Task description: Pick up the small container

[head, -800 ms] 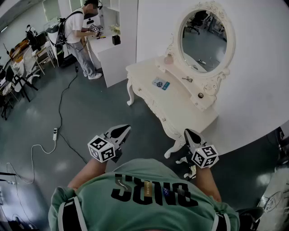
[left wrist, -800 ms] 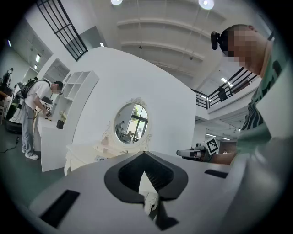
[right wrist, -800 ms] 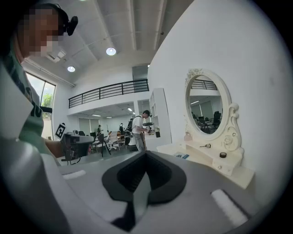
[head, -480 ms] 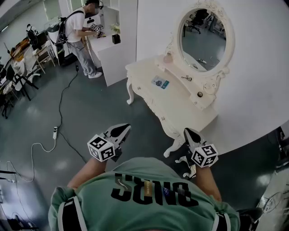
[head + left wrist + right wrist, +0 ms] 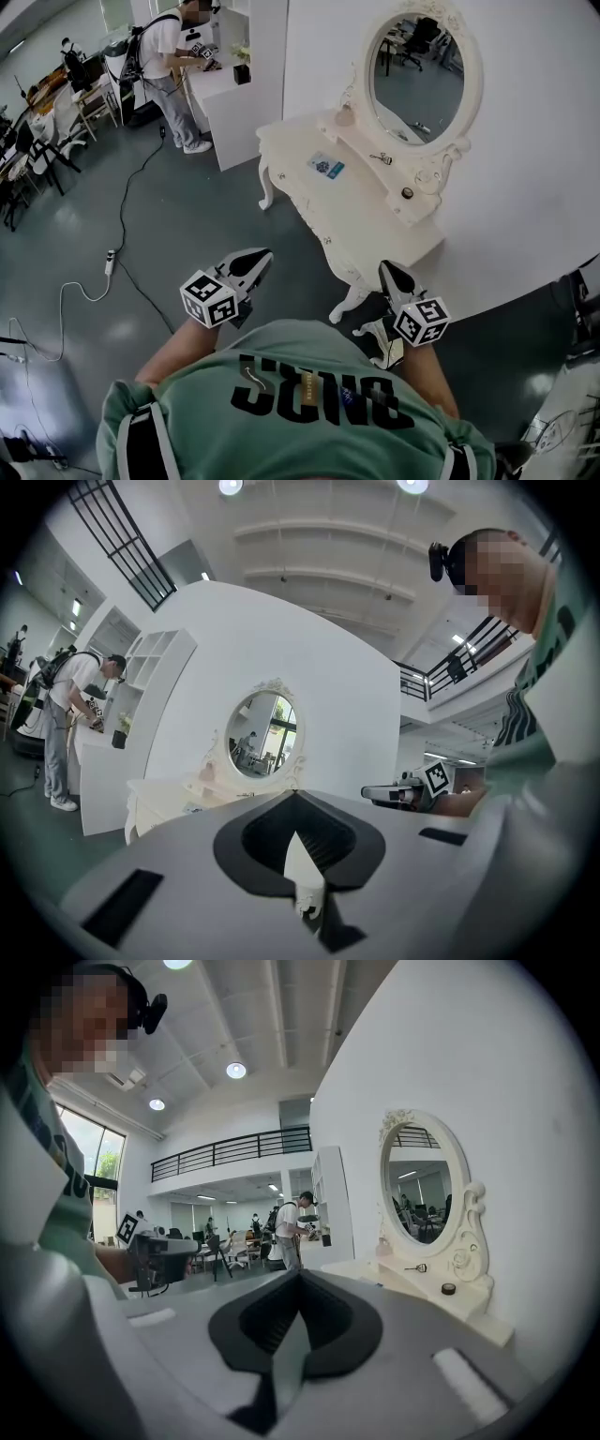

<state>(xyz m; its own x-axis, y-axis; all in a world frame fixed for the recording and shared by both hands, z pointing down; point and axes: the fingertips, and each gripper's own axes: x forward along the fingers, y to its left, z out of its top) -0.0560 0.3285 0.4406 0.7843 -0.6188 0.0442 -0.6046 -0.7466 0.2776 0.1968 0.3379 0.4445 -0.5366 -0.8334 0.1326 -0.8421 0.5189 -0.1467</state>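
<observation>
The small container is a dark, round, low pot on the raised shelf of a white dressing table, under the oval mirror. The right gripper view shows the container on the shelf ahead and to the right. My left gripper hangs over the floor, left of the table's near end, its jaws shut and empty. My right gripper is at the table's near corner, also shut and empty. Both are well short of the container.
A blue-and-white card, a small metal piece and a pale bottle also lie on the table. A person works at a white counter at the back left. A cable trails across the floor.
The head view has shifted a little, so the table sits slightly higher and further left. Both grippers stay shut in about the same place.
</observation>
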